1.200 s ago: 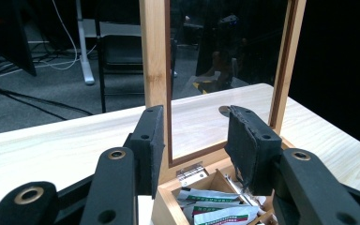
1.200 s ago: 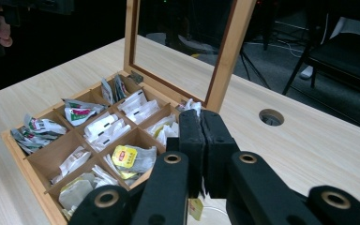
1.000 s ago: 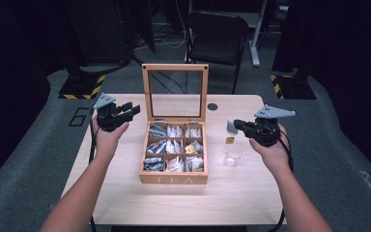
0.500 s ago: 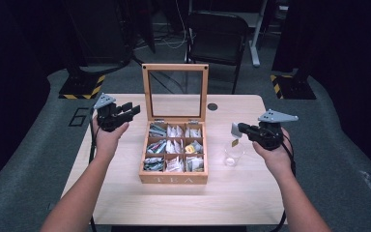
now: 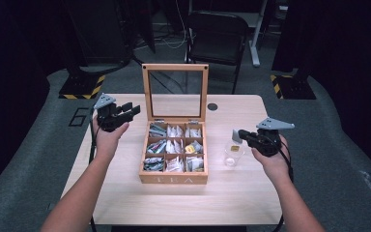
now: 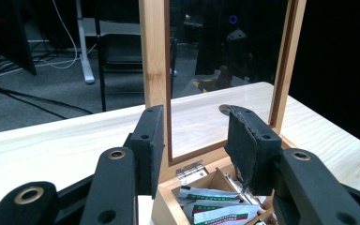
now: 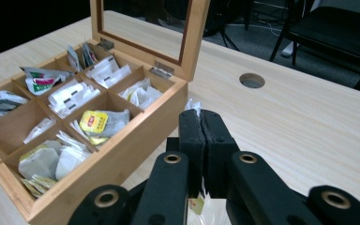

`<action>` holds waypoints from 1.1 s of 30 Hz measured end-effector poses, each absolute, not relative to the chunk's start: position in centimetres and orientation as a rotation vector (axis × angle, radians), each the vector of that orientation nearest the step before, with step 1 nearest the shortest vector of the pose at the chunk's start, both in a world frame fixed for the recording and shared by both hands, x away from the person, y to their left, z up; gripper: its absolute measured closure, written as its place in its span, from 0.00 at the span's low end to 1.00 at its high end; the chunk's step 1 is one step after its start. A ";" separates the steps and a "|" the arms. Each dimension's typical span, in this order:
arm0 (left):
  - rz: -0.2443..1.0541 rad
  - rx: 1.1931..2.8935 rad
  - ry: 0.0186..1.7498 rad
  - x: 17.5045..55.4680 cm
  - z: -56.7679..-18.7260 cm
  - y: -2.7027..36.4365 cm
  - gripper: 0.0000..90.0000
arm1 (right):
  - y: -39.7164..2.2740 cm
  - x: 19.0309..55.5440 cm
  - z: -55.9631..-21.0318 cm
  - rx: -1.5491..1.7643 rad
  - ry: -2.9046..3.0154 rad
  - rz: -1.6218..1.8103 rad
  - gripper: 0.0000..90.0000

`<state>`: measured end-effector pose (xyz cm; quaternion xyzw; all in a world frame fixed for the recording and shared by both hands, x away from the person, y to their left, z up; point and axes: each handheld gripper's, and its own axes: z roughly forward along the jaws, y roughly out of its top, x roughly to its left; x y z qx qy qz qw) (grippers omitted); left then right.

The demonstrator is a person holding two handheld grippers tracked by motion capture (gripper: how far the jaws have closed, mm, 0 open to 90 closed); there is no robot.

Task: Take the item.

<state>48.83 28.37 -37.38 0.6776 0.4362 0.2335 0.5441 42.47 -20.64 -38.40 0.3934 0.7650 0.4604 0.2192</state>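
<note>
Right gripper: its jaws are pressed together on a tea bag; in the right gripper view a white paper corner sticks out above the closed pads, and a yellow tag with more white paper shows below them.
Right gripper place: to the right of the tea box, just above a clear plastic cup that stands on the table.
Left gripper: its jaws are spread apart and nothing is between the pads; in the left gripper view the two black pads frame the left post of the raised lid.
Left gripper place: to the left of the tea box, near the back left corner, held above the table and pointing toward the lid.
Tea box: a wooden box with the letters TEA on the front wall, in the middle of the table, divided in nine compartments that hold tea bags in paper wrappers.
Lid: a wooden frame with a glass pane, standing upright on the hinges at the back edge of the tea box.
Yellow sachet: it lies in the right column of the tea box, middle row.
Clear plastic cup: just beside the right wall of the tea box, apart from it; I cannot tell if something is inside.
Round hole: in the table top, behind the tea box and to the right of the lid.
Chair: black, on the floor behind the table, well apart from the tea box.
</note>
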 end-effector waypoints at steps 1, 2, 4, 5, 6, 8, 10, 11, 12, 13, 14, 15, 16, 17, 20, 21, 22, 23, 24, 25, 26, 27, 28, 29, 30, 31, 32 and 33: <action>0.555 1.609 1.034 48.8 -37.4 28.4 0.63 | -20.6 42.5 -38.7 1.093 2.119 1.269 0.98; 0.554 1.607 1.037 48.8 -37.4 28.4 0.63 | -20.6 42.5 -38.9 1.088 2.122 1.263 0.98; 0.555 1.608 1.036 48.8 -37.4 28.4 0.63 | -20.6 42.5 -39.3 1.097 2.130 1.256 0.98; 0.555 1.607 1.038 48.8 -37.4 28.4 0.63 | -20.5 42.5 -39.6 1.104 2.131 1.254 0.98; 0.554 1.607 1.039 48.8 -37.4 28.4 0.63 | -20.5 42.5 -39.7 1.107 2.133 1.249 0.98; 0.557 1.606 1.038 48.8 -37.4 28.4 0.63 | -20.4 42.5 -40.2 1.112 2.138 1.243 0.98; 0.554 1.608 1.039 48.8 -37.4 28.4 0.63 | -20.4 42.5 -40.6 1.118 2.143 1.235 0.98; 0.558 1.607 1.037 48.8 -37.4 28.4 0.63 | -20.4 42.5 -40.7 1.126 2.145 1.235 0.98; 0.554 1.608 1.039 48.8 -37.3 28.4 0.63 | -20.5 42.5 -40.9 1.130 2.143 1.235 0.98; 0.556 1.608 1.037 48.8 -37.4 28.5 0.63 | -20.5 42.5 -41.1 1.133 2.145 1.234 0.98; 0.557 1.608 1.036 48.8 -37.4 28.5 0.63 | -20.5 42.4 -41.2 1.139 2.146 1.234 0.98; 0.557 1.608 1.037 48.8 -37.4 28.5 0.63 | -20.5 42.4 -41.4 1.138 2.149 1.234 0.98; 0.557 1.608 1.037 48.8 -37.4 28.5 0.63 | -20.6 42.4 -41.5 1.143 2.150 1.233 0.98; 0.557 1.609 1.037 48.8 -37.4 28.5 0.63 | -20.5 42.4 -41.6 1.149 2.152 1.236 0.98; 0.554 1.610 1.039 48.8 -37.4 28.5 0.63 | -20.4 42.3 -42.1 1.151 2.165 1.226 0.98; 0.554 1.610 1.038 48.8 -37.4 28.5 0.63 | -20.4 42.3 -42.3 1.154 2.170 1.222 0.98; 0.554 1.610 1.039 48.8 -37.4 28.5 0.63 | -20.3 42.3 -42.5 1.153 2.176 1.213 0.98; 0.553 1.611 1.039 48.8 -37.4 28.5 0.63 | -20.2 42.3 -42.7 1.153 2.183 1.199 0.98; 0.554 1.610 1.039 48.8 -37.4 28.5 0.63 | -20.2 42.4 -42.9 1.158 2.189 1.193 0.98; 0.552 1.610 1.040 48.8 -37.4 28.5 0.63 | -20.2 42.4 -43.1 1.160 2.192 1.190 0.97; 0.551 1.609 1.041 48.8 -37.4 28.5 0.63 | -20.1 42.5 -43.3 1.166 2.198 1.186 0.96; 0.551 1.610 1.041 48.9 -37.4 28.5 0.63 | -20.1 42.5 -43.4 1.166 2.202 1.185 0.96; 0.551 1.612 1.040 48.9 -37.4 28.5 0.63 | -20.1 42.5 -43.5 1.171 2.203 1.183 0.94; 0.552 1.612 1.040 48.8 -37.4 28.5 0.63 | -20.1 42.5 -43.5 1.170 2.201 1.180 0.91; 0.552 1.612 1.039 48.8 -37.4 28.6 0.63 | -20.1 42.6 -43.5 1.174 2.196 1.180 0.88; 0.556 1.609 1.038 48.9 -37.4 28.6 0.62 | -20.1 42.6 -43.5 1.176 2.190 1.179 0.87; 0.556 1.608 1.039 48.9 -37.4 28.6 0.62 | -20.1 42.6 -43.5 1.181 2.183 1.180 0.84; 0.555 1.608 1.038 48.9 -37.4 28.7 0.62 | -20.1 42.6 -43.4 1.182 2.179 1.183 0.81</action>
